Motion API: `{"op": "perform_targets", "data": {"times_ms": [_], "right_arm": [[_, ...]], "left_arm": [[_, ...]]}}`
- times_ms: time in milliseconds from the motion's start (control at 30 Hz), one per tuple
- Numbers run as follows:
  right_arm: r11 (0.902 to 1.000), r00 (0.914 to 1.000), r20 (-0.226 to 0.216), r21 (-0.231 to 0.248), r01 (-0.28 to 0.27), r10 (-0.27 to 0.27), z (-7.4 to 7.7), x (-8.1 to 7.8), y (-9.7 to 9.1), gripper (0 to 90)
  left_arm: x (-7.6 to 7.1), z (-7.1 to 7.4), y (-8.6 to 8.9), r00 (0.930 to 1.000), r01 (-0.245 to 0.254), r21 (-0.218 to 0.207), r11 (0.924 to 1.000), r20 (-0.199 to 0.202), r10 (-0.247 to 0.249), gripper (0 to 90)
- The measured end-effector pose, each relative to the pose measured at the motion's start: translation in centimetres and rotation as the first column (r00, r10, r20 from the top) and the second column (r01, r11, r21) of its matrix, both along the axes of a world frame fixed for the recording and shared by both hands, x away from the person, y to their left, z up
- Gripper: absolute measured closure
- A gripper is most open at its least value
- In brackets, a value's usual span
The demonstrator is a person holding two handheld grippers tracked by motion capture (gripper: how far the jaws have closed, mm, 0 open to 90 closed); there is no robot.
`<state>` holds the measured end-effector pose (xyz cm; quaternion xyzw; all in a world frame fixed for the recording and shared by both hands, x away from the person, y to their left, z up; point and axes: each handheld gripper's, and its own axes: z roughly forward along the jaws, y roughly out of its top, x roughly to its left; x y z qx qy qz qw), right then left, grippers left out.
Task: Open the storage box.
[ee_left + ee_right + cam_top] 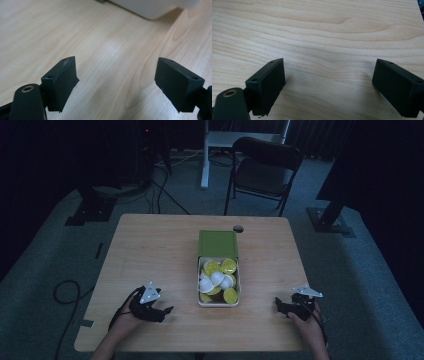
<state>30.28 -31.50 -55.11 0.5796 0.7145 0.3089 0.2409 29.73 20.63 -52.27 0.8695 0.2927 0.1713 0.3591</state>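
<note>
At about eight o'clock on the bench (150,245), the left gripper (162,312) rests low on the wood with its fingers (61,82) spread wide and nothing between them; in the left gripper view a pale corner of the box (152,8) sits off toward one o'clock of those fingers, near but not touching. In the middle of the bench, the box (200,302) stands with its green lid (217,243) lying at its twelve o'clock end, touching the rim, so the contents are exposed: a heap of yellow and white capsules (218,280) filling the inside. At about four o'clock on the bench, the right gripper (280,306) also lies low, its fingers (268,85) held well apart over bare wood grain, empty. Both grippers flank the box, apart from it, so this looks like a starting or resting pose with no capsule yet grasped. The next move probably calls for one gripper to lift, swing inward over the box rim, and come down with its fingers astride a single capsule near the top of the heap, closing gently since the rounded shells could slip or roll.
</note>
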Motion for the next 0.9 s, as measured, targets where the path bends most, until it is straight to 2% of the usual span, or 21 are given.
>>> {"op": "perform_targets", "data": {"times_ms": [67,133,233,267,500,600,700,767,800,833,900], "right_arm": [[1.0000,1.0000,0.000,0.000,0.000,0.000,0.0,0.0,0.0,10.6],[1.0000,1.0000,0.000,0.000,0.000,0.000,0.0,0.0,0.0,10.7],[1.0000,1.0000,0.000,0.000,0.000,0.000,0.0,0.0,0.0,10.6],[1.0000,1.0000,0.000,0.000,0.000,0.000,0.0,0.0,0.0,10.6],[1.0000,1.0000,0.000,0.000,0.000,0.000,0.0,0.0,0.0,10.6],[1.0000,1.0000,0.000,0.001,0.001,-0.001,0.0,0.0,0.0,10.6],[1.0000,1.0000,0.000,0.001,0.000,0.000,0.0,0.0,0.0,10.6],[1.0000,1.0000,0.000,0.001,0.000,0.000,0.0,0.0,0.0,10.6],[1.0000,1.0000,0.000,0.000,0.000,0.000,0.0,0.0,0.0,10.7],[1.0000,1.0000,0.000,0.000,0.000,0.000,0.0,0.0,0.0,10.6],[1.0000,1.0000,0.000,0.000,0.000,0.000,0.0,0.0,0.0,10.7]], "left_arm": [[-0.1,-0.4,0.2,1.0000,-0.008,0.000,1.0000,-0.002,0.008,15.4],[-0.2,-0.6,0.5,0.9991,-0.038,0.008,0.9992,0.018,0.038,12.9],[-0.2,-1.0,1.0,0.9983,-0.055,0.008,0.9984,-0.016,0.055,1.3],[-0.3,-1.2,1.2,0.9979,-0.061,0.010,0.9981,-0.021,0.061,0.6],[-0.4,-1.6,2.4,0.9933,-0.106,-0.020,0.9941,-0.048,0.105,0.7],[-0.5,-1.5,2.7,0.9899,-0.139,-0.032,0.9898,-0.032,0.138,0.7],[-0.4,-1.4,3.3,0.9846,-0.173,-0.035,0.9844,-0.033,0.171,0.7],[-0.4,-1.4,3.3,0.9846,-0.173,-0.035,0.9844,-0.033,0.171,0.7],[-0.4,-1.5,4.0,0.9791,-0.199,-0.035,0.9794,-0.050,0.197,0.7],[-0.5,-1.6,4.2,0.9772,-0.207,-0.034,0.9778,-0.056,0.205,0.7],[-0.6,-1.8,4.5,0.9712,-0.234,-0.028,0.9717,-0.051,0.233,0.7]]}}
